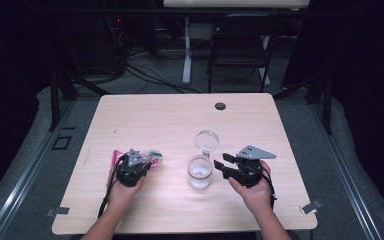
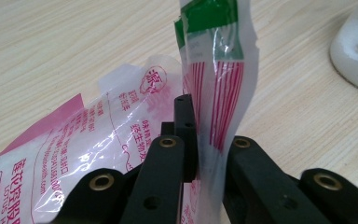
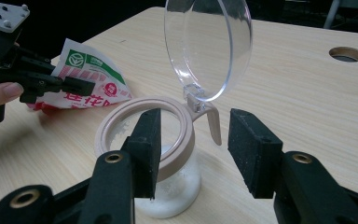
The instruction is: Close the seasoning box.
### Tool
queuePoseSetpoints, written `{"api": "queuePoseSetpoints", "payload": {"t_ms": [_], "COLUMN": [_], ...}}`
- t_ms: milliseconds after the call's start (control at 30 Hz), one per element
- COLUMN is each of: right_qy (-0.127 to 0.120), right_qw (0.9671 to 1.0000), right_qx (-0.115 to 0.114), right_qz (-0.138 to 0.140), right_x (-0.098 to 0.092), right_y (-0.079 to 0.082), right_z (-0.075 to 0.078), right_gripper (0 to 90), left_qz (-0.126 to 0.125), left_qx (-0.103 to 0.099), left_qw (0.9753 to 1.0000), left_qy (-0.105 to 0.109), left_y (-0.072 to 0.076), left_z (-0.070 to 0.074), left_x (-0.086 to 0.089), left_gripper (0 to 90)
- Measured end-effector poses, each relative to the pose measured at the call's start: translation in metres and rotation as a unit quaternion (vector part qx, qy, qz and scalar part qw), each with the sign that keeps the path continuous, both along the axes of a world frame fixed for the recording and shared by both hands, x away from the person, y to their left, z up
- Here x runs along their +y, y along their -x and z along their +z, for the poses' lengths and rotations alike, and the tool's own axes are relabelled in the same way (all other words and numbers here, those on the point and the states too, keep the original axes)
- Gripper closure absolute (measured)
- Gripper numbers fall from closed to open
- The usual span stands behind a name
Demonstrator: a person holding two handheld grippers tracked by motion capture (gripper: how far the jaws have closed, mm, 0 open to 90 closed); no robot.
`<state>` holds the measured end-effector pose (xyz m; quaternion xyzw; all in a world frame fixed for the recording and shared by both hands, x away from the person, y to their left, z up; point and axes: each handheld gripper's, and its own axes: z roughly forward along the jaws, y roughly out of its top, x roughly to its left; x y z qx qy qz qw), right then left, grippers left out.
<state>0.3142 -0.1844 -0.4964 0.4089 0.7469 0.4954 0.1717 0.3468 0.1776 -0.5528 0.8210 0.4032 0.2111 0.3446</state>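
A clear plastic bag [image 1: 152,157] with pink and green print and white powder inside lies on the table at the left. My left gripper [image 1: 141,162] is shut on the bag's [image 2: 219,88] top edge, which stands up pinched between the jaws [image 3: 98,79]. A glass jar [image 1: 200,172] with a beige rim [image 3: 144,128] and white powder in it stands at the middle, its clear hinged lid [image 3: 208,44] tipped up open. My right gripper [image 1: 219,164] is open just right of the jar, the jaws level with the rim and lid hinge, apart from it.
The wooden table [image 1: 180,120] has a round cable hole [image 1: 220,106] at the back middle. A folding chair [image 1: 240,47] and a desk leg [image 1: 186,50] stand on the floor behind. Bare tabletop lies in front of and behind the jar.
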Motion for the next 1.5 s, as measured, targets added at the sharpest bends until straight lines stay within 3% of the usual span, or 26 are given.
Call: {"api": "queuePoseSetpoints", "payload": {"t_ms": [233, 567, 733, 1033, 1200, 1300, 1500], "right_qy": [0.001, 0.005, 0.002, 0.005, 0.003, 0.003, 0.002], "right_qw": [1.0, 1.0, 1.0, 1.0, 1.0, 1.0, 1.0], "right_qx": [-0.002, -0.003, -0.004, -0.002, 0.0, 0.0, 0.002], "right_qz": [-0.002, -0.001, -0.002, -0.001, -0.003, -0.002, -0.004], "right_x": [0.0, -0.001, -0.001, 0.0, 0.0, -0.001, -0.002], "right_y": [0.0, 0.0, 0.0, 0.0, 0.0, 0.0, -0.001], "right_z": [0.0, 0.0, 0.0, -0.001, -0.002, -0.002, -0.002], "right_gripper": [54.4, 54.5, 54.5, 54.6, 54.6, 54.6, 54.6], "left_qz": [0.001, 0.007, 0.015, 0.033, 0.035, 0.038, 0.037], "left_qx": [0.004, -0.015, -0.024, -0.035, -0.041, -0.05, -0.049], "left_qw": [0.9999, 0.9996, 0.9985, 0.9959, 0.9957, 0.9964, 0.9964], "left_qy": [0.011, 0.021, 0.048, 0.077, 0.075, 0.058, 0.058], "left_y": [0.0, 0.007, 0.013, 0.018, 0.02, 0.022, 0.022], "left_z": [0.005, 0.02, 0.031, 0.045, 0.05, 0.053, 0.054], "left_x": [0.004, 0.012, 0.029, 0.051, 0.052, 0.052, 0.054], "left_gripper": [90.0, 90.0, 90.0, 90.0, 90.0, 90.0, 90.0]}}
